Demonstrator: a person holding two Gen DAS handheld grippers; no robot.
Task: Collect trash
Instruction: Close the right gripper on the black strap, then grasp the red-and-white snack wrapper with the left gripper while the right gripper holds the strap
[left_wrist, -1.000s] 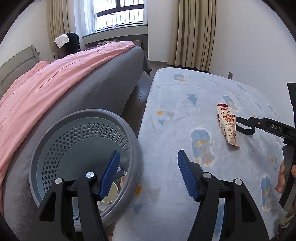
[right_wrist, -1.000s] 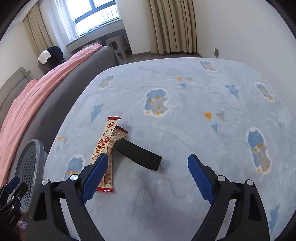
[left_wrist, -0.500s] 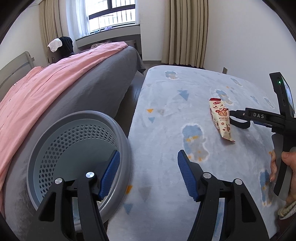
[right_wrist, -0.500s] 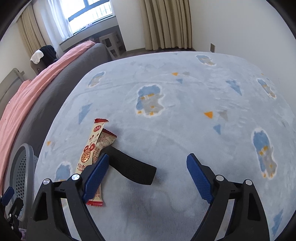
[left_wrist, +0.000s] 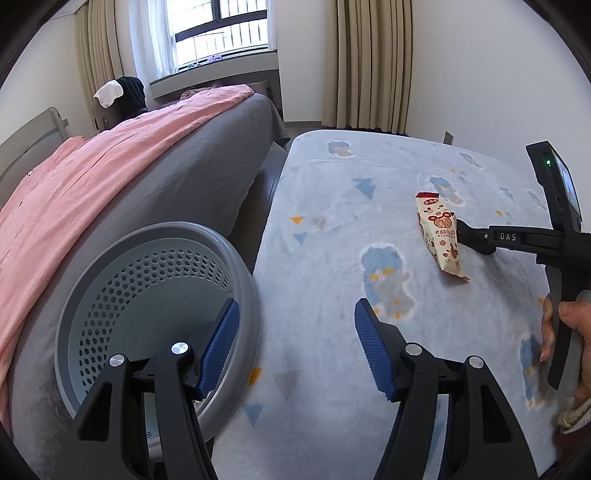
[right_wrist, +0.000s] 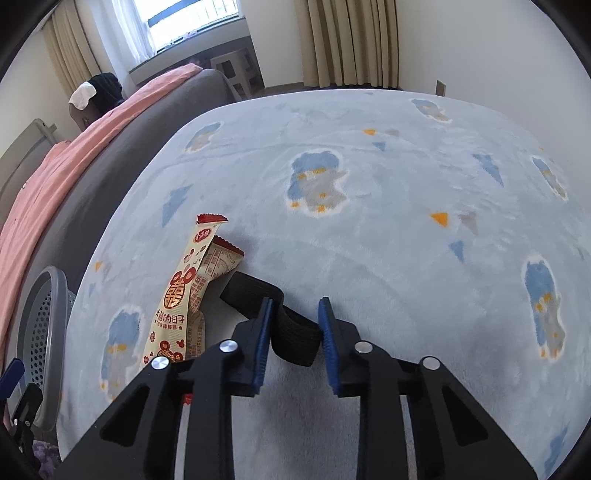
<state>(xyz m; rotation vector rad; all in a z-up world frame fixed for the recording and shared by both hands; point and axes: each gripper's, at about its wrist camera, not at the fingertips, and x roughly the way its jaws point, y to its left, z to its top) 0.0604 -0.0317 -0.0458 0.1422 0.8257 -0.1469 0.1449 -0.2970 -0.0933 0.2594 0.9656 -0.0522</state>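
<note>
Black and flat, a strip of trash (right_wrist: 271, 314) lies on the pale blue carpet (right_wrist: 388, 258) with its near end between the narrowed jaws of the right gripper (right_wrist: 294, 341), though contact is hard to confirm; its long axis runs away up-left toward 2 snack wrappers (right_wrist: 184, 295) just beside it. Well apart, the left gripper (left_wrist: 295, 347) hovers wide open by the grey perforated basket (left_wrist: 243, 266), which stands against a grey bed (left_wrist: 192, 177) with a pink cover (left_wrist: 92, 177); curtains hang beyond.

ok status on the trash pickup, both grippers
Left gripper open by basket. Right gripper closing around black strap, not clamped. Snack wrapper alongside.
</note>
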